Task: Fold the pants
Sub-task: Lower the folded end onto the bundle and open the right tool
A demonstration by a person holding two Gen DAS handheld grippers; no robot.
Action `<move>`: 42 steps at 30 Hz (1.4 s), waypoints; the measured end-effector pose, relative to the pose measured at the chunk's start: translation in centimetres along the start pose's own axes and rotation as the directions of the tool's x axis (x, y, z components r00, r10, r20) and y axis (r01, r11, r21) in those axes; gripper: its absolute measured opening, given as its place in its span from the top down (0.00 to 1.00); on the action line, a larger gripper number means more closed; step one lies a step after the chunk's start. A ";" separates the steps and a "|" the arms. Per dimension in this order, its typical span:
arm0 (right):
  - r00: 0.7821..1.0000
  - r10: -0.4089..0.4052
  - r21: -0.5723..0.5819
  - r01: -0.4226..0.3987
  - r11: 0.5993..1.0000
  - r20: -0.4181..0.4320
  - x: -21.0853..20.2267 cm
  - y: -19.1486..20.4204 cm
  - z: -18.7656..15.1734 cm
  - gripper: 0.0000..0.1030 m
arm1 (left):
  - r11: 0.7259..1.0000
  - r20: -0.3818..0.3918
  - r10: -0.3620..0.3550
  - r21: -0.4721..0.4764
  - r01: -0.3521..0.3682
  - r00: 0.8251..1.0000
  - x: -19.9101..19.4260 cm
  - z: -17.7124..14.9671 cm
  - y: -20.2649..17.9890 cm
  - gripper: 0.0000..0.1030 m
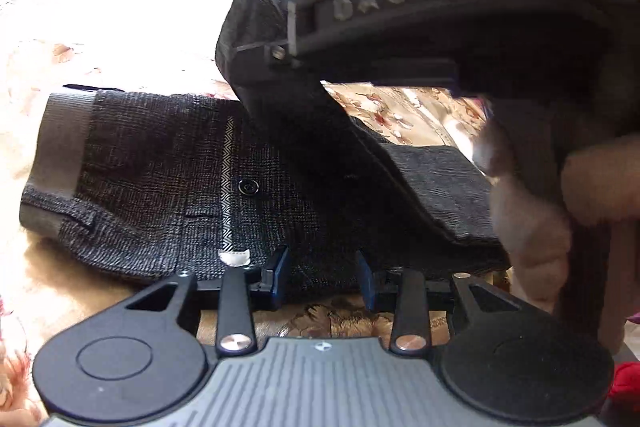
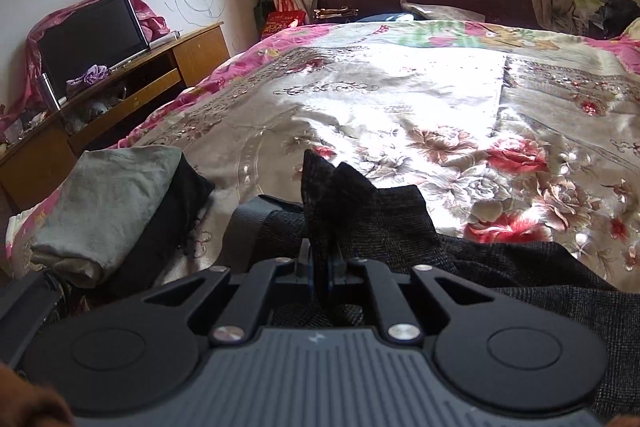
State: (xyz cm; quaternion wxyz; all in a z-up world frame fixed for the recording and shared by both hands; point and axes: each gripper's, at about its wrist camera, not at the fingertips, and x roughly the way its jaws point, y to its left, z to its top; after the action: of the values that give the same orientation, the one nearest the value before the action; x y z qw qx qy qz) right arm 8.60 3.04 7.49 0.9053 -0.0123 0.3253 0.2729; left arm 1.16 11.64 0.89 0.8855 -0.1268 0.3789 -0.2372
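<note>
Right gripper (image 2: 320, 263) clamps pants (image 1: 160, 179) hem (left gripper (image 1: 322, 275) parted).

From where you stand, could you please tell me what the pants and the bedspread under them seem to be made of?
The pants look like a woven, wool-like suiting: matte, dark grey, with a fine check grain. The bedspread looks like satin or a similar synthetic: it shines strongly in the window light and bears raised-looking floral patterns, possibly embroidered.
</note>
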 end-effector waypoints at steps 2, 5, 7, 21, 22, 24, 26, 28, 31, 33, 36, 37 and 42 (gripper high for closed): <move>1.000 0.015 -0.018 -0.015 1.000 0.015 0.4 0.9 0.4 0.93 | 1.000 0.005 0.002 -0.004 -0.002 1.000 -0.5 -0.3 -0.1 0.51; 0.998 0.050 -0.100 -0.047 0.994 0.029 1.3 3.0 0.8 0.93 | 1.000 0.007 0.015 -0.016 -0.015 1.000 -1.1 -0.5 0.1 0.51; 0.997 0.073 -0.192 -0.071 0.979 0.004 2.2 4.5 0.7 0.93 | 0.999 -0.004 0.035 -0.034 -0.035 0.999 -1.3 -0.7 0.4 0.51; 0.973 0.194 -0.319 -0.224 0.921 -0.123 4.3 6.0 -0.1 0.75 | 0.992 -0.045 0.107 -0.062 -0.109 0.993 -2.8 -1.8 1.3 0.45; 0.975 0.194 -0.318 -0.219 0.923 -0.109 3.8 5.7 0.3 0.75 | 0.991 -0.042 0.113 -0.064 -0.115 0.993 -2.9 -1.8 1.3 0.44; 0.981 0.177 -0.284 -0.192 0.939 -0.079 3.2 4.3 1.2 0.71 | 0.989 -0.030 0.132 -0.062 -0.134 0.991 -3.2 -1.6 1.4 0.44; 0.990 0.126 -0.254 -0.139 0.957 -0.067 3.3 2.6 1.6 0.67 | 0.986 -0.011 0.157 -0.061 -0.157 0.988 -3.8 -1.7 1.7 0.44; 0.996 0.056 -0.230 -0.072 0.971 -0.075 4.1 0.4 1.7 0.66 | 0.981 0.012 0.190 -0.048 -0.189 0.982 -4.5 -1.5 2.0 0.44; 0.989 0.024 -0.191 -0.052 0.980 -0.147 6.0 -2.0 1.4 0.66 | 0.974 0.034 0.227 -0.030 -0.226 0.973 -5.1 -1.3 2.6 0.44; 0.986 0.024 -0.192 -0.056 0.980 -0.166 7.2 -2.5 1.3 0.67 | 0.970 0.049 0.242 -0.024 -0.241 0.969 -5.6 -1.1 2.9 0.44; 0.985 0.063 -0.185 -0.093 0.978 -0.159 8.5 -2.7 1.7 0.66 | 0.960 0.076 0.280 -0.021 -0.279 0.957 -6.6 -0.7 3.2 0.44; 0.983 0.090 -0.170 -0.118 0.978 -0.162 8.8 -2.8 1.9 0.66 | 0.956 0.088 0.293 -0.021 -0.292 0.952 -6.9 -0.6 3.3 0.44; 0.969 0.147 -0.149 -0.178 0.973 -0.197 10.5 -2.7 2.7 0.62 | 0.946 0.139 0.323 -0.042 -0.320 0.936 -7.3 0.8 4.1 0.37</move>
State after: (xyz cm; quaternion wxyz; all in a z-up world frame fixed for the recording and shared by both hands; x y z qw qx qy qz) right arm 18.23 6.43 2.95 0.8414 -0.0862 0.3840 0.3703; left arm -1.31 18.98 4.17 0.9360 -0.0883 0.3320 -0.0760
